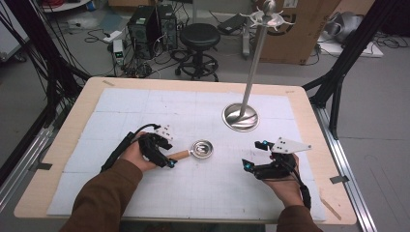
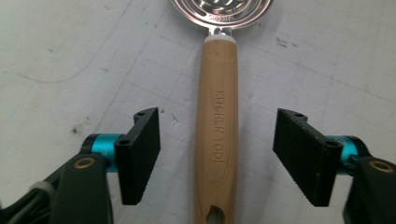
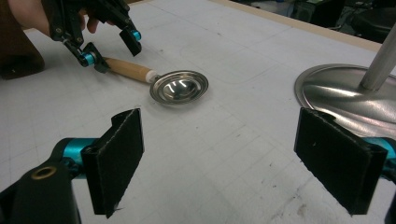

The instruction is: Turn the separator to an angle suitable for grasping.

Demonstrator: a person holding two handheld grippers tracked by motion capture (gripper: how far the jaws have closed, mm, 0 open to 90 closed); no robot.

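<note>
Wooden-handled skimmer [image 1: 193,151] lies flat on the white gridded mat [image 1: 145,104], left of the table's middle, its steel bowl [image 1: 201,148] pointing right and its handle [image 1: 180,154] running back toward the left gripper [image 1: 164,155]. In the left gripper view the handle [image 2: 218,135] lies straight up the picture between the two black pads [image 2: 140,154], with a clear gap of mat on either side; the pads stand partly apart and neither one touches the wood. Raised lettering runs along the handle, and a slot is cut in its near end. The perforated bowl [image 2: 222,11] sits at the top edge of that view.

From the right gripper view the left gripper [image 3: 112,51] straddles the far end of the handle [image 3: 128,69], tilted down over it, and the bowl [image 3: 180,87] shows as a shallow polished dish resting on the mat.

Right gripper [image 1: 256,157] rests low over the mat near the right front of the table, well apart from the skimmer, jaws wide and with nothing between them. Its own view looks along the pads [image 3: 116,158] across bare mat.

Behind, right of centre, a steel stand [image 1: 241,117] rises from a round base on the mat, its pole topped with hooks [image 1: 269,18]. The base [image 3: 348,93] lies just beyond the right gripper's right pad
</note>
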